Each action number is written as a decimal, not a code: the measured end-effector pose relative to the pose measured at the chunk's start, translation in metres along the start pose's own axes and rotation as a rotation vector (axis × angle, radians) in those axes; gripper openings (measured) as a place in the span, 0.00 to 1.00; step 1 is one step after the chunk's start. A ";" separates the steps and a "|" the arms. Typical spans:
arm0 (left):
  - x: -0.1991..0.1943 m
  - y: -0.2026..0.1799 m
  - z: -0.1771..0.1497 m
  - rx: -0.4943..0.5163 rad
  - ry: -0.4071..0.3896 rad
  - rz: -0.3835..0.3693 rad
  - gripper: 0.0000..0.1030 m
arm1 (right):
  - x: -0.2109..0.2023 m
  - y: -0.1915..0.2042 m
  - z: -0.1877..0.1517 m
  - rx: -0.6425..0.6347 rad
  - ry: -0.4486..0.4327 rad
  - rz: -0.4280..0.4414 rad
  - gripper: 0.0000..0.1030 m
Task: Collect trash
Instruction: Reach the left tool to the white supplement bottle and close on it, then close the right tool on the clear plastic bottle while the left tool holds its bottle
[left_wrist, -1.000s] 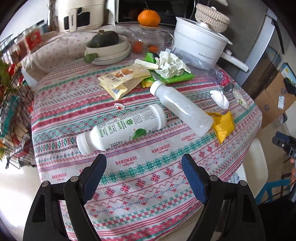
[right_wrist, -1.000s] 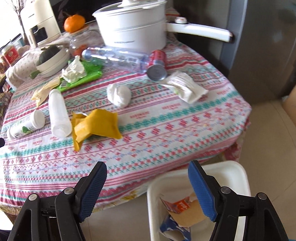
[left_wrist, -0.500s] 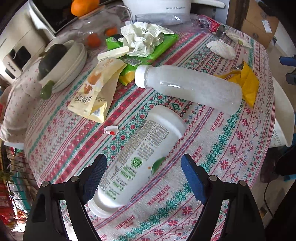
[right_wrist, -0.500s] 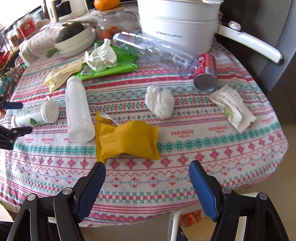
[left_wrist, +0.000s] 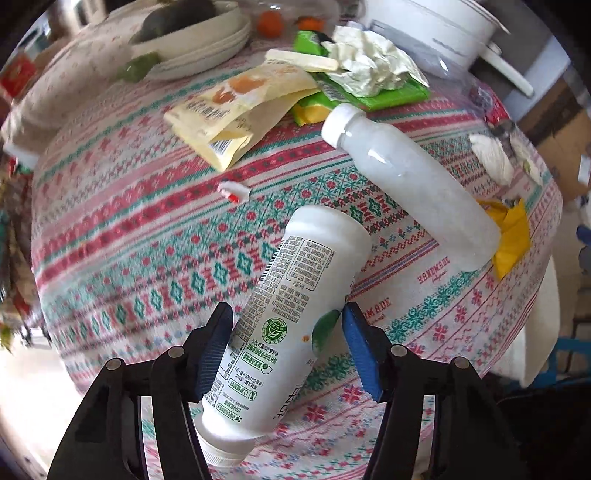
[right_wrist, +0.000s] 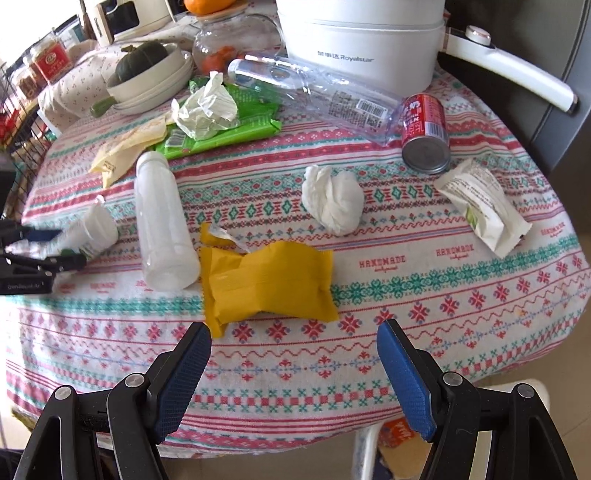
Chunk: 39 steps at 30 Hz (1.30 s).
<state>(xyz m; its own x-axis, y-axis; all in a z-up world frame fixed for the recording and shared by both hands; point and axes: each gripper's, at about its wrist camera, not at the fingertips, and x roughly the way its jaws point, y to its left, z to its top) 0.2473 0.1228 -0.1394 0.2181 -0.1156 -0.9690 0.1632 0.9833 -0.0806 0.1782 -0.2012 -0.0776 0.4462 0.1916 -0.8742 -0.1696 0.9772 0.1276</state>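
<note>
On the patterned tablecloth (right_wrist: 424, 295), litter lies scattered across the round table. Left gripper (left_wrist: 286, 341) points steeply down over a white labelled bottle (left_wrist: 291, 314), which lies on its side with its cap end toward the camera; the bottle's body sits between the two blue pads, whose jaws have just been closing around it. Left pad (left_wrist: 214, 347) looks to touch the bottle's side; right pad stands a sliver off the label, so a firm grip cannot be confirmed. From the right wrist view the same bottle (right_wrist: 92, 230) shows at the far left edge, with the left gripper (right_wrist: 51, 245) around it. Beside it, a frosted empty bottle (left_wrist: 410, 184) lies on its side, its base touching a yellow wrapper (right_wrist: 266, 284). Right gripper (right_wrist: 293, 373) hovers with jaws spread wide and nothing between them, just short of that yellow wrapper. Farther back: a crumpled white tissue (right_wrist: 332, 199), a white sachet (right_wrist: 480, 206), a red can (right_wrist: 424, 129) on its side, a clear crushed bottle (right_wrist: 317, 92), a green packet (right_wrist: 225, 129) with crumpled paper (right_wrist: 207, 107) on it, and a cream pouch (left_wrist: 236, 107). A white cooking pot (right_wrist: 362, 40) stands at the back.
</note>
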 end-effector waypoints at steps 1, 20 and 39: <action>-0.003 0.006 -0.006 -0.059 0.001 -0.036 0.57 | -0.001 0.000 0.004 0.016 0.003 0.010 0.76; -0.023 0.034 -0.061 -0.228 0.000 -0.139 0.53 | 0.079 0.101 0.055 -0.047 0.080 0.133 0.73; -0.018 0.018 -0.084 -0.123 0.018 -0.064 0.51 | 0.121 0.155 0.059 -0.264 0.099 -0.044 0.52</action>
<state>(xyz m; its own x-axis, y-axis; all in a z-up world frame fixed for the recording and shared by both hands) 0.1650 0.1546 -0.1430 0.1939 -0.1770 -0.9649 0.0569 0.9840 -0.1690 0.2577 -0.0209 -0.1358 0.3722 0.1273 -0.9194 -0.3810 0.9242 -0.0263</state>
